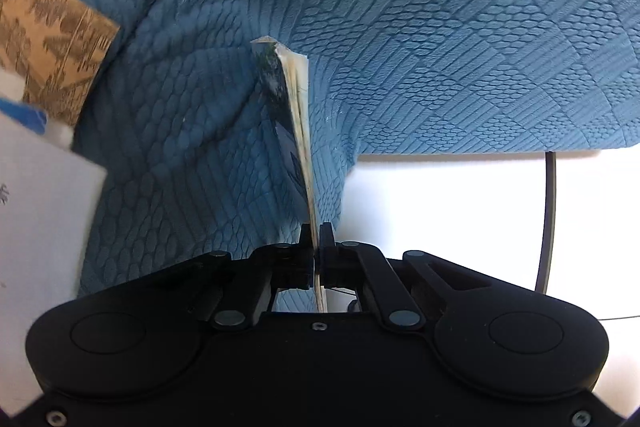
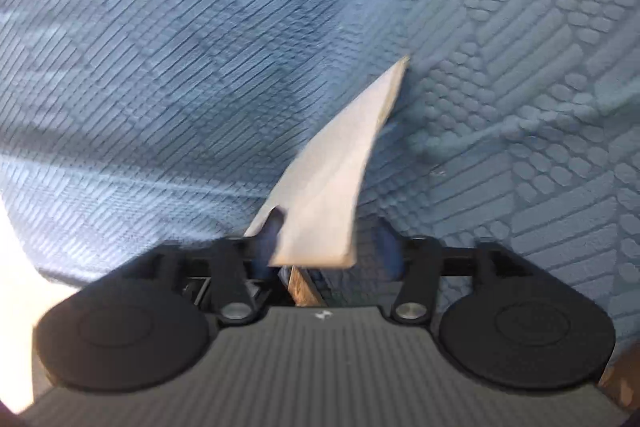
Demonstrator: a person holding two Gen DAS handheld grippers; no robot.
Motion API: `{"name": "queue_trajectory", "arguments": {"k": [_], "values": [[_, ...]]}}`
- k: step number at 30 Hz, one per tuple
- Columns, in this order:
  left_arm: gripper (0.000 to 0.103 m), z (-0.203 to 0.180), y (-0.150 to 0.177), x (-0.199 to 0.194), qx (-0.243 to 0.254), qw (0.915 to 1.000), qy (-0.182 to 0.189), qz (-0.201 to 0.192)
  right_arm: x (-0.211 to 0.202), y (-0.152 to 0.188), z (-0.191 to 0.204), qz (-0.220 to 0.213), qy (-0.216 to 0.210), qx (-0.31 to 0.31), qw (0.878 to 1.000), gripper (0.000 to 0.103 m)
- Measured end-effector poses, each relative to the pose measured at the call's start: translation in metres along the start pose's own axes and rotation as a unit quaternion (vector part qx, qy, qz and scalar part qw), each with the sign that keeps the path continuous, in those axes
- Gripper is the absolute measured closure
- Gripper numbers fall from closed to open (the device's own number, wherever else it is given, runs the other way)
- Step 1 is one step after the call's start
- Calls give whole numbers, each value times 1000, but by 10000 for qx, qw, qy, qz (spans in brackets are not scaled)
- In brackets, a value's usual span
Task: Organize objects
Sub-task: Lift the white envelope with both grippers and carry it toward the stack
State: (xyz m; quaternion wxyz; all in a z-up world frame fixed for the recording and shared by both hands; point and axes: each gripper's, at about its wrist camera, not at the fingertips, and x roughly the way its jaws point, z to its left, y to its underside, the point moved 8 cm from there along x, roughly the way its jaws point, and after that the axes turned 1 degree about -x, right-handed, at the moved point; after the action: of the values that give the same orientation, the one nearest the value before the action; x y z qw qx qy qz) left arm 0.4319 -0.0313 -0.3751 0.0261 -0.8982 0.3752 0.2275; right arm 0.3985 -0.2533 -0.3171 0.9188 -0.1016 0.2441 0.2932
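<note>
Both views were filled by the blue quilted cover (image 1: 440, 47). Your left gripper (image 1: 318, 243) pinched a thin booklet (image 1: 294, 115) edge-on, upright for carrying. Your right gripper (image 2: 324, 247) looked spread; a pale card (image 2: 332, 187) lay between its fingers, grip unclear

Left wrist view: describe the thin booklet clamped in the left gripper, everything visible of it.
The booklet is seen edge-on: a thin sheaf of cream pages under a dark, glossy cover, its far corner slightly bent. It stands upright, pinched at its near end by the left gripper, and rises in front of the blue textured fabric.
</note>
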Motion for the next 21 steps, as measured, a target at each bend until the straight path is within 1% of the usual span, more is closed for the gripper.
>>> {"name": "queue_trajectory", "arguments": {"k": [3,8,10,11,12,13,14,15,17,21], "values": [[102,-3,-1,-3,23,10000,23,8,8,-8,-5,2,-162,284,9995,37],[102,-5,-2,-8,66,10000,34,30,30,-25,-9,-8,-49,292,9996,38],[102,-6,-1,-8,102,9999,15,52,35,-30,-13,11,39,322,9995,44],[102,-5,-1,-11,139,9999,-8,68,37,-32,-15,-4,95,343,9994,50],[102,-5,-1,-12,168,9998,-27,78,39,-34,-17,-16,151,337,9993,60],[102,-5,0,-13,181,9998,-37,86,40,-35,-18,-16,216,292,9993,66],[102,-5,0,-13,188,9997,-60,107,42,-35,-17,-12,283,202,9994,77],[102,-4,1,-13,210,9997,-97,126,43,-36,-15,-25,347,89,9994,80],[101,-4,0,-16,273,9994,-167,99,42,-37,-9,-94,336,-51,9994,85],[100,-7,0,-29,175,9998,35,107,29,-35,6,-187,21,-48,9998,93]]}}
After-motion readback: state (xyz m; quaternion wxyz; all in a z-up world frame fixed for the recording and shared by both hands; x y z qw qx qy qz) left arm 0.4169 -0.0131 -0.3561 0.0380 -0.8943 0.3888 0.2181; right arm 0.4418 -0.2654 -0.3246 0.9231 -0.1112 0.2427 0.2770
